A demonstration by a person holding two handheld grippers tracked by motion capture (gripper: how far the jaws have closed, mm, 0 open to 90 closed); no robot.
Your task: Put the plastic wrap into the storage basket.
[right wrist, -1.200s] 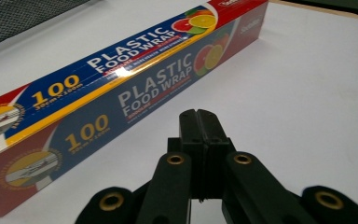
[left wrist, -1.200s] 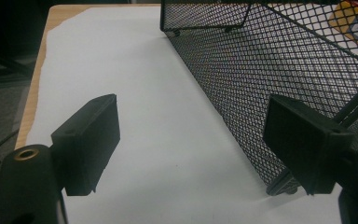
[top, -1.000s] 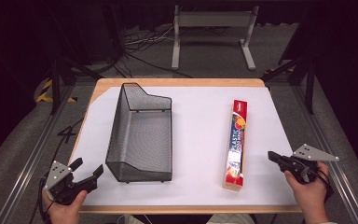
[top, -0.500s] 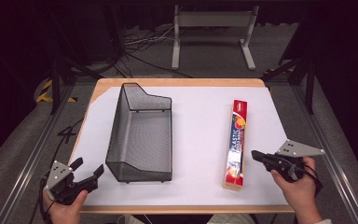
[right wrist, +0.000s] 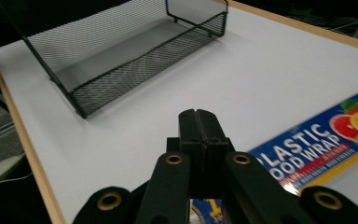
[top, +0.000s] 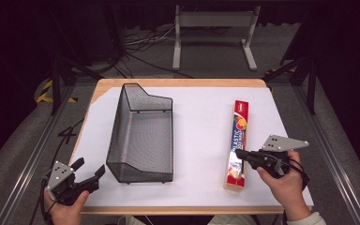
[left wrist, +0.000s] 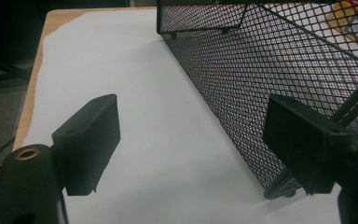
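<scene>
A black wire mesh basket (top: 143, 136) stands empty on the left half of the table. A long red box of plastic food wrap (top: 238, 140) lies lengthwise on the right half. My right gripper (top: 239, 154) is shut with nothing between its jaws, and its tips hover over the near part of the box. In the right gripper view the closed jaws (right wrist: 198, 117) point towards the basket (right wrist: 121, 51), with the box (right wrist: 317, 140) just to their right. My left gripper (top: 89, 167) is open at the near left corner. Its jaws (left wrist: 191, 140) face the basket's near corner (left wrist: 270, 70).
A white sheet (top: 201, 122) covers the wooden table, whose edge (top: 178, 82) shows at the back. A metal stand (top: 213, 28) and cables lie on the floor beyond. Metal rails (top: 37, 145) run along both sides of the table.
My right gripper has moved left and slightly up, from the table's right edge to over the near part of the wrap box. The left gripper has stayed in place.
</scene>
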